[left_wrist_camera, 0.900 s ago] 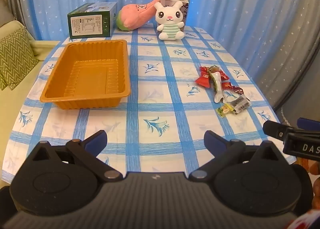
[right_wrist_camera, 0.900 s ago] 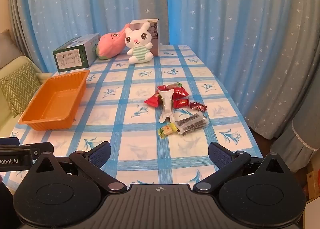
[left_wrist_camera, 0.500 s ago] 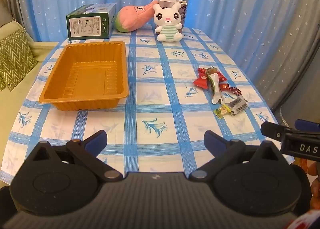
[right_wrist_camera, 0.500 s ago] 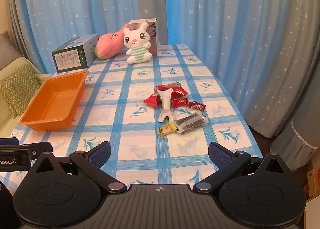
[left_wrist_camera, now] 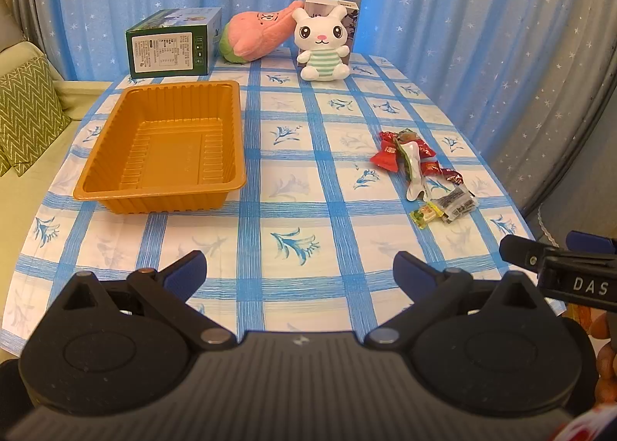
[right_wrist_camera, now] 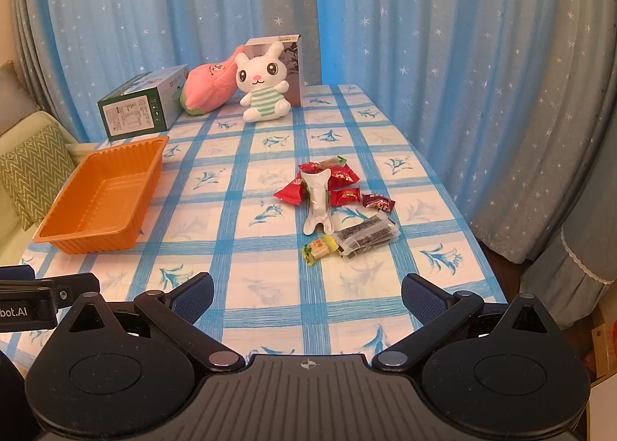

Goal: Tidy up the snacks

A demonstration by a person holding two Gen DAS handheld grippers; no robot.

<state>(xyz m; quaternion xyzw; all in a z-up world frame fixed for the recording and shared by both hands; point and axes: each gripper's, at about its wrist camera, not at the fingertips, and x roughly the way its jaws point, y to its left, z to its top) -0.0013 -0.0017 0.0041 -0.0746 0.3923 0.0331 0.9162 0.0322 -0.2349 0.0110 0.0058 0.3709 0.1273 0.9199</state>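
Table [left_wrist_camera: 293,186] carries a blue-and-white checked cloth with flower prints; blue star-dotted curtains [right_wrist_camera: 443,55] hang behind it; a pale sofa with a green zigzag cushion [left_wrist_camera: 27,113] stands at its left side.

Orange tray [left_wrist_camera: 166,148] sits on the left half, empty, ahead and left of the left gripper [left_wrist_camera: 300,271]; jaws spread wide, nothing between them.

Green box [left_wrist_camera: 173,42], pink plush [left_wrist_camera: 256,34] and white rabbit toy [left_wrist_camera: 322,44] line the far edge; the rabbit sits against a small upright carton [right_wrist_camera: 291,55].

Snack pile [right_wrist_camera: 335,202] lies on the right half, well apart from the tray, ahead of the right gripper [right_wrist_camera: 307,294]; its jaws likewise wide apart and holding nothing.

Pile contents: white bone-shaped pouch [right_wrist_camera: 318,202] on top of red wrappers [right_wrist_camera: 345,177]; dark clear-wrapped packet [right_wrist_camera: 364,236] nearer; small yellow-green candy [right_wrist_camera: 318,248] just beside that packet.
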